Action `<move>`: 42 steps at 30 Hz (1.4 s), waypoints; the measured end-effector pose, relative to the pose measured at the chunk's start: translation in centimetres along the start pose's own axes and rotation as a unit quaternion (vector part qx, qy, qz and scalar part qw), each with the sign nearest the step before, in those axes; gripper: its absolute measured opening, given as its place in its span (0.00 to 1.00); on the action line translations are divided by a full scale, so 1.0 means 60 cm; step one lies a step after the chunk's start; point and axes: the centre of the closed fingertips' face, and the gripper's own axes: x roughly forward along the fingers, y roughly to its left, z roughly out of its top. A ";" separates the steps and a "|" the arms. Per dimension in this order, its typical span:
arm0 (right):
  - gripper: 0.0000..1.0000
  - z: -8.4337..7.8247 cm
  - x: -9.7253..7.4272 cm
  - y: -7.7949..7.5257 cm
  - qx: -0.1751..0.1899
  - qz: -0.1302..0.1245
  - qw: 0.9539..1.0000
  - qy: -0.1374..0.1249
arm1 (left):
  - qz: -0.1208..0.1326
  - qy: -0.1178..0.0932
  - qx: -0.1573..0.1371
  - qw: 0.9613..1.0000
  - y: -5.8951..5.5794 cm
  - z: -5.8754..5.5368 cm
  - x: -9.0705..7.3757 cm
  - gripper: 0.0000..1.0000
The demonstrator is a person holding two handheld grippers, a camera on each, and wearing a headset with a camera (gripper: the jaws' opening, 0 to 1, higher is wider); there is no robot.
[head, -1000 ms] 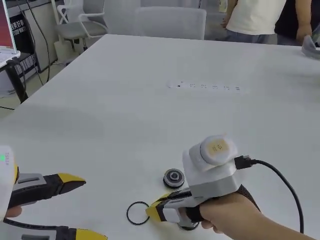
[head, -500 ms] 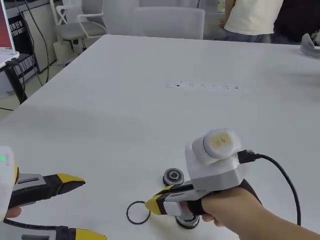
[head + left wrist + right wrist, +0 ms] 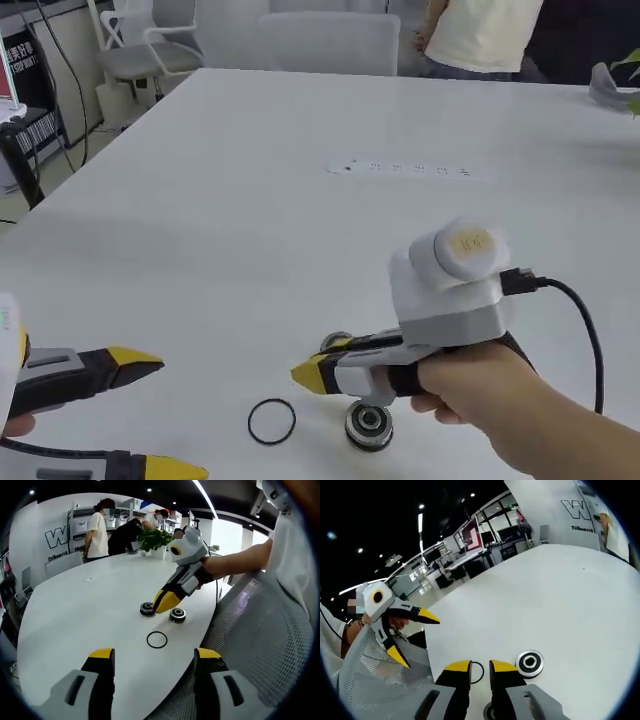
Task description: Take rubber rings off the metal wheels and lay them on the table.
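Raised off the rubber ring (image 3: 271,421), right gripper (image 3: 302,375) hovers level, jaws closed.

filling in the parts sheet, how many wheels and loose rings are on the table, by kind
metal wheels: 2
loose rubber rings: 1
total: 3

Large dark letter "W" on the white wall (image 3: 37,527) behind the table (image 3: 75,615), a smaller line just below it beginning "Diligent", rest unreadable, nothing else legible.
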 end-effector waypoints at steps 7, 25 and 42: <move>0.12 0.020 -0.023 0.007 -0.009 0.005 1.000 -0.009 | -0.001 -0.001 -0.002 1.000 0.000 0.000 0.000 0.61; 0.12 0.025 -0.084 -0.006 -0.017 -0.005 1.000 -0.021 | -0.003 -0.003 -0.003 1.000 -0.003 0.002 0.001 0.61; 0.12 -0.012 -0.107 -0.043 0.029 -0.018 0.999 -0.035 | -0.012 0.017 0.050 0.999 -0.012 0.006 0.000 0.63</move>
